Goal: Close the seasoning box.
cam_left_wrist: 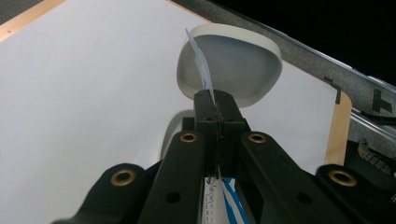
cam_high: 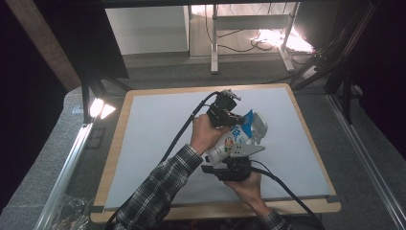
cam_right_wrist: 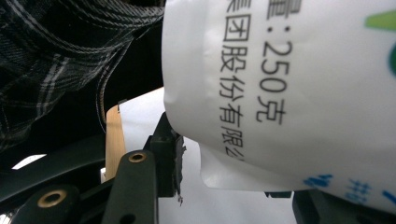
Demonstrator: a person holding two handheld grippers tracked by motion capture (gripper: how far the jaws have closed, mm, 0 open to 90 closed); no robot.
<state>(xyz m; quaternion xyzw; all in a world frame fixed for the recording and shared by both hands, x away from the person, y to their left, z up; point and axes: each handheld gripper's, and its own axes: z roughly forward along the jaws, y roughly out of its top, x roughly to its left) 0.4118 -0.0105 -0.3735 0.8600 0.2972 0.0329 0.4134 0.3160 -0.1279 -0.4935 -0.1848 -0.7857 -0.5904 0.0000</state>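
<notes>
You are working over a table [cam_high: 143, 143] whose pale sheet is covering nearly the whole top inside a wooden border, which is giving the white bag and bowl a plain backdrop. Above its middle you are holding a white pouch [cam_high: 233, 140] with blue print between both tools, tilted so its upper end is leaning out over a white bowl [cam_high: 259, 125] that is sitting on the sheet just beyond it; that tilt suggests you are getting ready to pour into the bowl.

Your left gripper [cam_high: 225, 114] is pinching the flat top seam of the pouch: in the left gripper view its jaws are standing fully together with the thin blue-and-white edge [cam_left_wrist: 201, 60] sticking up between them, directly in front of the bowl [cam_left_wrist: 233, 65]. Holding the seam there is keeping the mouth of the bag aimed at the bowl.

Your right gripper [cam_high: 231, 165] is sitting at the pouch's lower end, nearer to you. In the right gripper view the printed side of the pouch [cam_right_wrist: 289, 93] is bulging across the gap, one jaw is lying just beside its bottom corner and the other is mostly hidden, so I cannot tell whether the pads are actually pressing. It seems placed there to steady the bag's bottom.
</notes>
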